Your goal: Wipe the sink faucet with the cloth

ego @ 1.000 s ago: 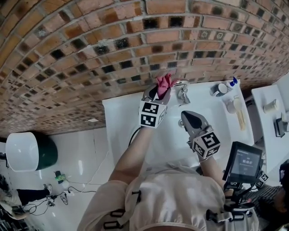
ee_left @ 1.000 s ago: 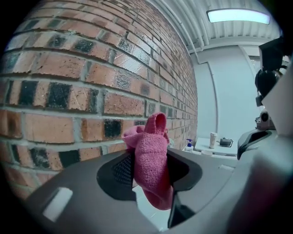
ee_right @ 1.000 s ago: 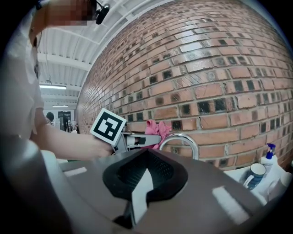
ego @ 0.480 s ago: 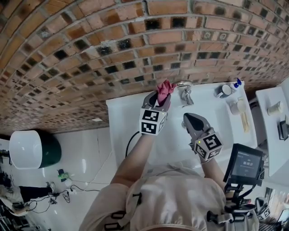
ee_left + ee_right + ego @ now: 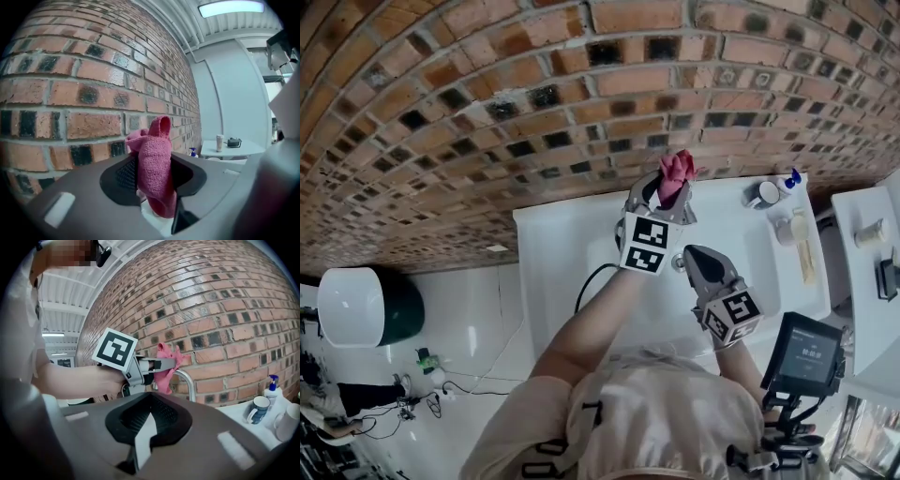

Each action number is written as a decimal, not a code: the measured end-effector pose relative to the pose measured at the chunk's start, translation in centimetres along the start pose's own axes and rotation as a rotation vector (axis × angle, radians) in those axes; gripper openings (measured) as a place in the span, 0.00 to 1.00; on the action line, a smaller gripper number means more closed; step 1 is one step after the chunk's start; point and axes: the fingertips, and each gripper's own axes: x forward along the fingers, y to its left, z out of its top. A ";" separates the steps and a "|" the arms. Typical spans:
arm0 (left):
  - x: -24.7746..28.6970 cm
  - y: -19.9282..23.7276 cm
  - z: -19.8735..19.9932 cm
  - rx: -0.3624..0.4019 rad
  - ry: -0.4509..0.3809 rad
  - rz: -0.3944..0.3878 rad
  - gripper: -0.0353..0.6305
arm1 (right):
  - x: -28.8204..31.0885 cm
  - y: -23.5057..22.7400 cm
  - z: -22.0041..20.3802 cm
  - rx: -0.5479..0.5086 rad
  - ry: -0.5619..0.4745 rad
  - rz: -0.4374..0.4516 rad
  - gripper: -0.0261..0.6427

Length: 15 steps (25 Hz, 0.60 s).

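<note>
Item: cloth (image 5: 677, 169), pink, clenched in your left gripper (image 5: 671, 192). Location: moved from beside the faucet (image 5: 191, 380) onto its spout's top. Right gripper (image 5: 692, 255): slightly parted, empty, over the sink (image 5: 572, 246). Status, judged: wiping under way.

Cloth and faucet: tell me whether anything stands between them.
Nothing visible does. In the right gripper view the pink cloth, clamped in the left gripper, overlaps the top of the faucet spout and seems to touch it. The mug stands well off to the side.
</note>
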 end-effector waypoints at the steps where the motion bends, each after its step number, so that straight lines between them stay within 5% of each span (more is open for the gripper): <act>1: 0.4 -0.5 0.1 0.018 0.002 -0.008 0.27 | -0.2 -0.4 -0.2 0.005 0.002 -0.004 0.03; 8: 4.5 -6.4 -3.2 0.134 0.093 -0.148 0.27 | -1.2 -3.2 -2.4 0.054 0.035 -0.061 0.03; 15: 6.0 -6.4 -12.7 -0.053 0.323 -0.180 0.27 | -2.0 -4.8 -3.0 0.068 0.046 -0.091 0.03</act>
